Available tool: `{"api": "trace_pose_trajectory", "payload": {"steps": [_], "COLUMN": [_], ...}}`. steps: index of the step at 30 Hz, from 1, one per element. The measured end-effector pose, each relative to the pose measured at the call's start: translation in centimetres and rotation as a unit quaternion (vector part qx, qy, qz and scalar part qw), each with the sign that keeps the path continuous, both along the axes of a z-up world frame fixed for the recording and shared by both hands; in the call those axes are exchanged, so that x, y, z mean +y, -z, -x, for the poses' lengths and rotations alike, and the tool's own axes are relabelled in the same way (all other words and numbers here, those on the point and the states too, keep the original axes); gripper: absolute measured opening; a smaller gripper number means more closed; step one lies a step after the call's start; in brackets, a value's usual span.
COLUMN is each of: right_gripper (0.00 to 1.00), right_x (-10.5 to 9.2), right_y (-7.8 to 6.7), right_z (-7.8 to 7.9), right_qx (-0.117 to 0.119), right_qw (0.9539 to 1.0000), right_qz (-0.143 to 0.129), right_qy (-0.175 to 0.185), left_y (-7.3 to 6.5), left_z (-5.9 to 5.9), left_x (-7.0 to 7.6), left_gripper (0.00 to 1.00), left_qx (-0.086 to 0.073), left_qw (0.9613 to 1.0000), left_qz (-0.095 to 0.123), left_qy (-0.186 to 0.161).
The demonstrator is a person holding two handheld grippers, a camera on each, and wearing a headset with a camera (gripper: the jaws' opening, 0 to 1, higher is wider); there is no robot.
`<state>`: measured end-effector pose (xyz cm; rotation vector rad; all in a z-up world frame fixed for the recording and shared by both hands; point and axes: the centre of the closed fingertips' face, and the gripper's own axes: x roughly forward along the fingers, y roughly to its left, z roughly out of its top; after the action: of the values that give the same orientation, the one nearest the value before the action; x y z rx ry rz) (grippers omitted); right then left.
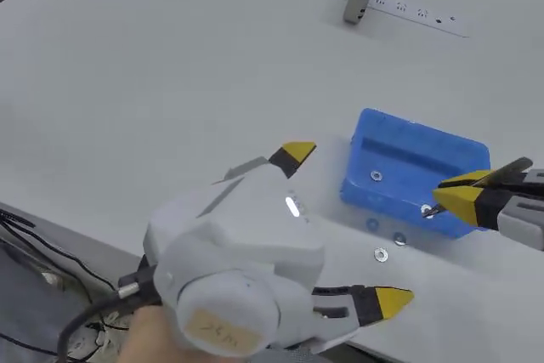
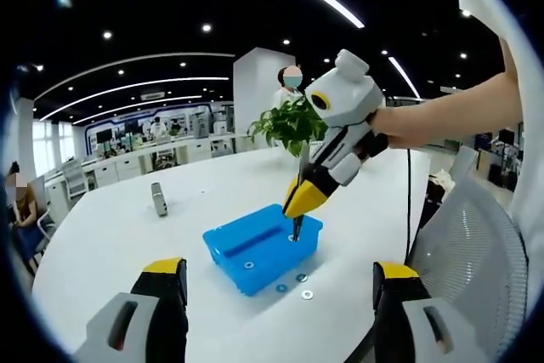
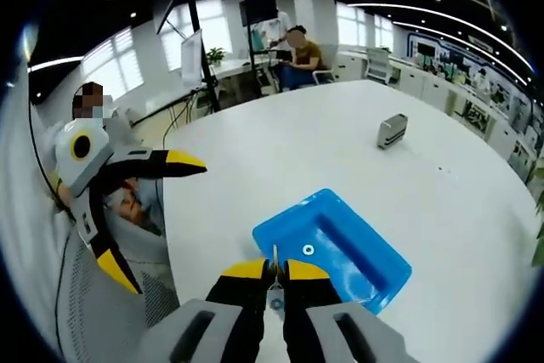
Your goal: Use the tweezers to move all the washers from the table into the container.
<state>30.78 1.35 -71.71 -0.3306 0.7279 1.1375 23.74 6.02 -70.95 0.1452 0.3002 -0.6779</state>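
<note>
Pale grey rounded housing [image 1: 229,252], black fingers [image 1: 374,302] with yellow tips, black cable [image 1: 85,316]

Smooth plastic container [image 1: 408,152], shiny metal washers [image 1: 381,254], matt white table [image 1: 170,82].

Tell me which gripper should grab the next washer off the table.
Right: right gripper is shut on the tweezers at the blue container, beside the loose washers; left gripper is open, empty.

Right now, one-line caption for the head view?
Tweezers in the right gripper hold a washer at the near rim of the blue container; left gripper open, more washers on the table.
</note>
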Motion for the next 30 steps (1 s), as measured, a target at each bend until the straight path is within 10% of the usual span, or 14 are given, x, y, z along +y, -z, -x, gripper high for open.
{"api": "trace_pose_trajectory", "payload": {"steps": [11,30], "right_gripper": [0.03,0.03], "right_x": [1.5,2.0], "right_y": [2.5,6.6], "right_z": [-4.5,-5.3], "right_qx": [0.021,0.032], "right_qw": [0.9993,0.9986], "right_qz": [-0.008,0.023], "right_qy": [0.031,0.036], "left_y": [-0.1,0.2], "left_z": [0.0,0.1], "left_x": [0.0,-0.1], "left_gripper": [0.92,0.91], "left_qx": [0.001,0.006], "left_qw": [1.0,1.0], "left_qz": [0.004,-0.002], "left_qy": [0.0,0.003]}}
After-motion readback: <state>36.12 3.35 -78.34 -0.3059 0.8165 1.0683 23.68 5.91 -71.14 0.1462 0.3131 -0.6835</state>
